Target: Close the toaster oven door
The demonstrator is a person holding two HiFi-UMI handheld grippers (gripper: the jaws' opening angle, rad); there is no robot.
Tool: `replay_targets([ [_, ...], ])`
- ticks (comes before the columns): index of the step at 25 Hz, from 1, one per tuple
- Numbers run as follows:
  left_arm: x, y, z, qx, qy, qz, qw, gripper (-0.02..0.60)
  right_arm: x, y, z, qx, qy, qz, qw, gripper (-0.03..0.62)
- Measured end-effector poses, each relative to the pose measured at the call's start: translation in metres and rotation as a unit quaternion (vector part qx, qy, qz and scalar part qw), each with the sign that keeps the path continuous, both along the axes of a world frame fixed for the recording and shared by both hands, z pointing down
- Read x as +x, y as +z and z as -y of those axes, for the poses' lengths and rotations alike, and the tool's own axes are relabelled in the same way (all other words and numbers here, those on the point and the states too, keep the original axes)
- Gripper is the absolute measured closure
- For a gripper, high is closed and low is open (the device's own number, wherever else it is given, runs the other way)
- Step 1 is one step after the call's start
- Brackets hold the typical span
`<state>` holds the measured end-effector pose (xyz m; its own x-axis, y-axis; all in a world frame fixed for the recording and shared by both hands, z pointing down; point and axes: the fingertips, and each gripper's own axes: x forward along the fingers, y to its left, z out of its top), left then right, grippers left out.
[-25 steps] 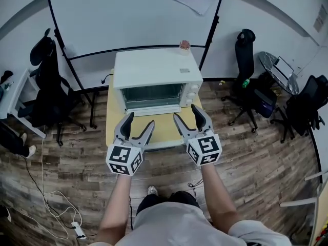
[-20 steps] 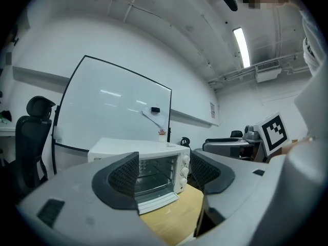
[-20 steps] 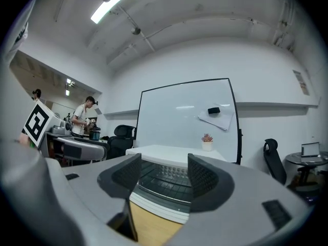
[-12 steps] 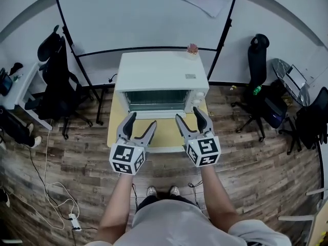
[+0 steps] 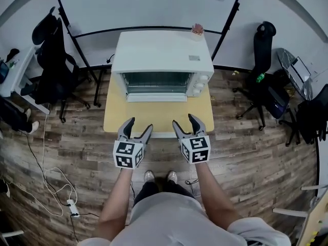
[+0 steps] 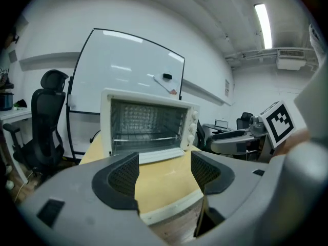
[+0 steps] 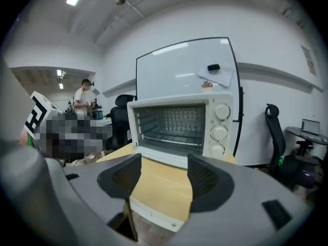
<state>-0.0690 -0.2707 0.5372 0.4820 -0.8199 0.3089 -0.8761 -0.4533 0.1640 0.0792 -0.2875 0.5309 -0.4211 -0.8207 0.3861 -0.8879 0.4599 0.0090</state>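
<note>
Toaster oven (image 5: pixel 161 55) is seen at the far side of the yellow tabletop (image 5: pixel 154 119), its door (image 5: pixel 156 98) folded down open. The left gripper (image 5: pixel 139 125) and right gripper (image 5: pixel 184 120) are held over the near edge, well apart from the door, fingers (image 6: pixel 117 181) spread wide with nothing gripped.

Head view up high, looking steeply down, with the whole toaster oven (image 5: pixel 161 60) and table (image 5: pixel 154 118) taken in from well back. Left gripper view sits low, just off the table's near edge, facing the oven's front from slightly left. Right gripper view does likewise from the right (knobs (image 7: pixel 219 132) look bigger here). All three share oven and tabletop.
</note>
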Motion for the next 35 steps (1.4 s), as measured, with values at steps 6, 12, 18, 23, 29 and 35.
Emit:
replay_targets([
  [6,-0.003,0.075,-0.023,-0.075,-0.009,0.016,0.9970,0.287,0.007,0.063,-0.025,-0.069,0.008,-0.018,0.997,0.331],
  [12,-0.004,0.135,-0.053,-0.132,-0.030,0.025,0.9904,0.288,0.012,0.095,-0.039,-0.101,0.021,-0.025,0.994,0.337],
  [18,-0.004,0.177,-0.064,-0.174,-0.050,0.017,0.9833,0.288,0.014,0.108,-0.047,-0.110,0.024,-0.027,0.993,0.341],
  [23,-0.009,0.187,-0.058,-0.189,-0.093,-0.043,0.9766,0.288,0.022,0.103,-0.044,-0.107,0.026,-0.031,0.993,0.342],
  [29,-0.019,0.195,-0.060,-0.223,-0.202,-0.314,0.9004,0.288,0.024,0.093,-0.043,-0.095,0.024,-0.029,0.995,0.344],
  [35,-0.025,0.197,-0.056,-0.197,-0.261,-0.477,0.8158,0.288,0.025,0.084,-0.040,-0.086,0.018,-0.030,0.996,0.344],
])
